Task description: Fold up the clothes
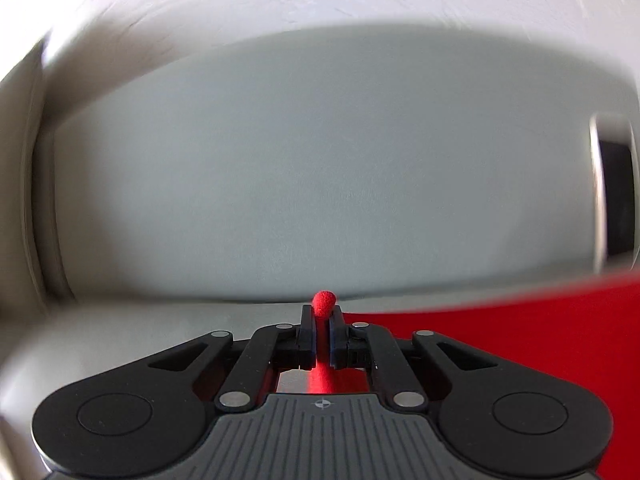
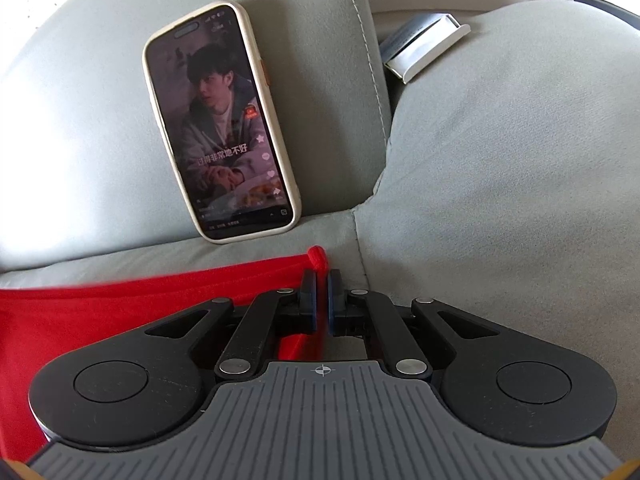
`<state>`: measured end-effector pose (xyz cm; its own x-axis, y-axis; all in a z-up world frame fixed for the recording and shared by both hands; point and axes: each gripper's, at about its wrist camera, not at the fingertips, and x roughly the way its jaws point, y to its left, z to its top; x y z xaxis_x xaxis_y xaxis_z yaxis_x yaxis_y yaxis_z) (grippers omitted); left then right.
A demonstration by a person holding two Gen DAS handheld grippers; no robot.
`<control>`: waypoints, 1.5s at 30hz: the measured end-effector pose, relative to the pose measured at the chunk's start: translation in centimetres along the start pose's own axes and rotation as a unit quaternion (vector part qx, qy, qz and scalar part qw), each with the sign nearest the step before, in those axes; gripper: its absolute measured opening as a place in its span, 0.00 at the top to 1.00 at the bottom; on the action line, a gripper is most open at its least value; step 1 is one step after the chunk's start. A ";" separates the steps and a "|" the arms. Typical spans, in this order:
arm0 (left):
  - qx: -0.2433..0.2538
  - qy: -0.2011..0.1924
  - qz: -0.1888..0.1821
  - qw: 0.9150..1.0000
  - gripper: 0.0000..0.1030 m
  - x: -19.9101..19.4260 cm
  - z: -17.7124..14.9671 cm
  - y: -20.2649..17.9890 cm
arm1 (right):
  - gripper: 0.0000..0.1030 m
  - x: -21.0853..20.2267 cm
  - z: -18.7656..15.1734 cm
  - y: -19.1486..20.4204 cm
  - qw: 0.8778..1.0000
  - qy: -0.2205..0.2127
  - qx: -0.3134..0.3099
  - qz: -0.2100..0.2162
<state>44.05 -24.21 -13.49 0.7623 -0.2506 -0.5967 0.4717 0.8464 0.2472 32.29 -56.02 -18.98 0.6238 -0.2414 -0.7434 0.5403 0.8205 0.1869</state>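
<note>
A red garment lies on a grey sofa seat. My left gripper is shut on a pinched corner of it, and a small red nub of cloth pokes out past the tips. From there the fabric stretches off to the right. In the right wrist view the red garment spreads to the left. My right gripper is shut on its other corner, with a bunched red tip sticking up above the black fingers.
A grey back cushion fills the left wrist view, with a pale wall above. A phone in a cream case leans on the sofa back, its screen lit. A grey armrest cushion bulges at right, with a white box behind it.
</note>
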 end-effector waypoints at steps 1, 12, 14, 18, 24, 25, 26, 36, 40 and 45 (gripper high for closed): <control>0.004 0.036 0.008 0.999 0.91 1.5 -0.5 -0.6 | 0.96 0.1 -0.1 0.1 1.000 -0.001 -0.001 -0.003; -0.200 0.064 0.054 0.976 0.61 -3.1 1.7 6.9 | 0.49 -4.8 0.4 0.4 0.999 -0.030 -0.011 0.012; -0.217 0.080 0.019 0.973 0.61 -6.4 1.7 9.0 | 0.49 -7.9 0.1 -0.3 0.999 -0.034 0.011 0.013; -0.233 0.114 -0.060 0.964 0.61 -15.2 0.8 11.7 | 0.49 -16.0 -0.6 -2.6 0.996 -0.048 0.072 0.025; -0.177 0.125 -0.113 0.970 0.45 -26.8 -3.1 9.3 | 0.38 -27.9 -3.5 -4.0 0.992 -0.053 0.088 0.072; -0.172 0.132 -0.116 0.969 0.38 -27.7 -4.5 8.8 | 0.36 -29.3 -4.5 -4.0 0.992 -0.045 0.084 0.084; -0.169 0.142 -0.114 0.969 0.38 -27.8 -6.0 8.1 | 0.34 -30.3 -5.6 -4.2 0.992 -0.034 0.079 0.092; -0.139 0.144 -0.101 0.975 0.65 -24.7 -15.3 1.2 | 0.57 -21.8 -13.7 -4.5 0.988 0.108 0.043 0.097; -0.130 0.165 -0.098 0.973 0.66 -23.9 -16.2 0.1 | 0.56 -18.5 -14.3 -3.9 0.992 0.102 0.023 0.076; -0.138 0.177 -0.097 0.970 0.65 -23.3 -17.0 0.3 | 0.84 -15.9 -15.2 -3.3 0.992 0.100 0.003 0.074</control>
<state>18.90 -10.12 -12.54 0.4484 -0.2812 -0.8484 0.4165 0.9056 -0.0800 12.02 -46.98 -17.56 0.5718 -0.0104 -0.8204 0.4553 0.8359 0.3067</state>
